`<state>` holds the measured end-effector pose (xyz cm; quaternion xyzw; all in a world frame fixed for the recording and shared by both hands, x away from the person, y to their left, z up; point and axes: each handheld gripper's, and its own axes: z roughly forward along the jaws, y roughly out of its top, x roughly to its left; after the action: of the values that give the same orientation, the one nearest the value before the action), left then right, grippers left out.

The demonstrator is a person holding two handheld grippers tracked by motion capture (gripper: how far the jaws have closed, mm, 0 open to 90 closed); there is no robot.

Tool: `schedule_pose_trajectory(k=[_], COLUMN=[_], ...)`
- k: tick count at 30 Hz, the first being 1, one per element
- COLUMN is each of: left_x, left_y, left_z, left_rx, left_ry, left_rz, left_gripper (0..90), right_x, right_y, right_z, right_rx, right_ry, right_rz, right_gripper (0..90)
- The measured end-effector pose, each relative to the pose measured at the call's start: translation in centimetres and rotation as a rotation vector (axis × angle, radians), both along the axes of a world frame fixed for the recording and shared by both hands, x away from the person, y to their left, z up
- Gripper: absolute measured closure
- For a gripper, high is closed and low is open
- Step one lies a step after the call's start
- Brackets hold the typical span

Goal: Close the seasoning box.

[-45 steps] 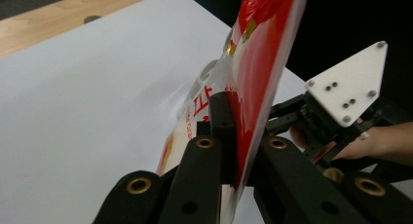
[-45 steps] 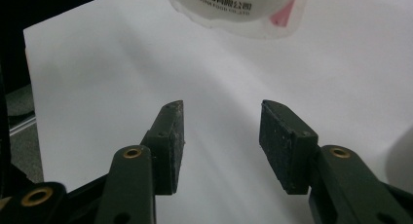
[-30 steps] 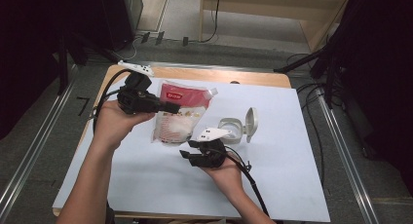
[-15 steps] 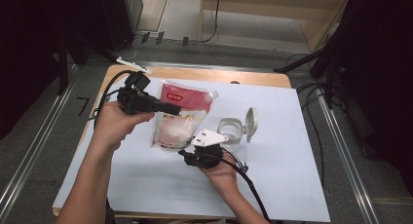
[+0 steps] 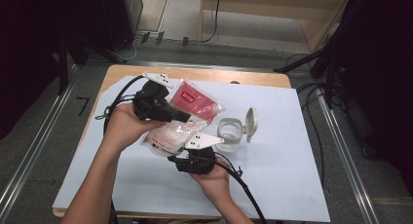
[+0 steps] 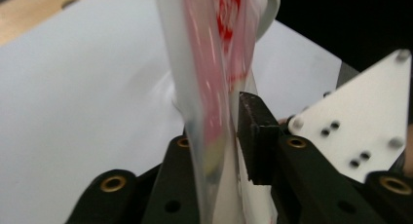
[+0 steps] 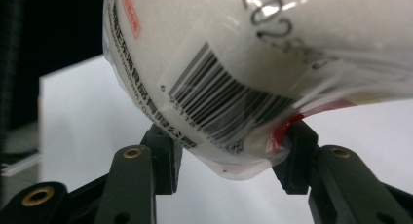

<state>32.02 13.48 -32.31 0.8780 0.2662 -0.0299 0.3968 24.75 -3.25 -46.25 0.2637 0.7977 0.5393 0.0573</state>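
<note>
Clear plastic: the bag (image 5: 182,121) I was working was a see-through pouch with a red label at its far end and white grains filling its near end. It was lifted off the white sheet (image 5: 272,185), left of the table's middle, tilted with the red end up and far.
Left gripper (image 5: 182,118): I had it on the bag's upper, flatter part, coming in from the left. In the left gripper view the film (image 6: 214,112) ran between my two black jaws; these had just been easing apart, and one pad (image 6: 253,136) stood clear of the plastic, so I read this grip as released, the bag merely between the jaws.
Right gripper (image 5: 176,158): I held it at the near side, under the bag's full end. In the right gripper view the bulging corner with the barcode (image 7: 219,112) sat pinched between both pads, so this one was clenched on the bag.
Jar (image 5: 230,135): a small clear container stood just right of the bag, its hinged lid (image 5: 251,121) flipped up and open on the right side, apart from both grippers.
Table (image 5: 122,73): bare wood showed along the far edge beyond the sheet.
Cables (image 5: 246,190): black leads trailed from each gripper towards me.
</note>
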Motion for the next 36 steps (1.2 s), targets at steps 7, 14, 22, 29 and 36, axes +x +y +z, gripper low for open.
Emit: schedule_pose_trajectory(k=[7,14,22,29,36], left_x=[0.8,1.1,1.1,1.0,0.9], left_y=[0.4,0.3,-0.1,-0.4,-0.9], left_z=[-0.7,-1.1,-1.0,-1.1,-0.9], left_rx=[-0.006,-0.041,-0.102,-0.126,-0.14], left_ry=[0.072,0.205,0.263,0.328,0.323], left_rz=[0.015,0.046,0.061,0.059,0.077], left_gripper=[75.2,85.1,90.0,90.0,89.3], right_x=[0.2,0.3,0.1,-0.2,-0.6], right_y=[-0.2,-0.1,0.0,0.2,0.8], right_z=[0.4,0.3,0.7,0.3,0.1], right_rx=[0.022,0.019,-0.019,-0.028,-0.008], right_ry=[0.058,0.089,0.045,0.01,-0.007], right_rz=[0.023,0.049,0.018,-0.003,-0.079], right_gripper=[53.0,52.7,51.5,49.2,52.8])
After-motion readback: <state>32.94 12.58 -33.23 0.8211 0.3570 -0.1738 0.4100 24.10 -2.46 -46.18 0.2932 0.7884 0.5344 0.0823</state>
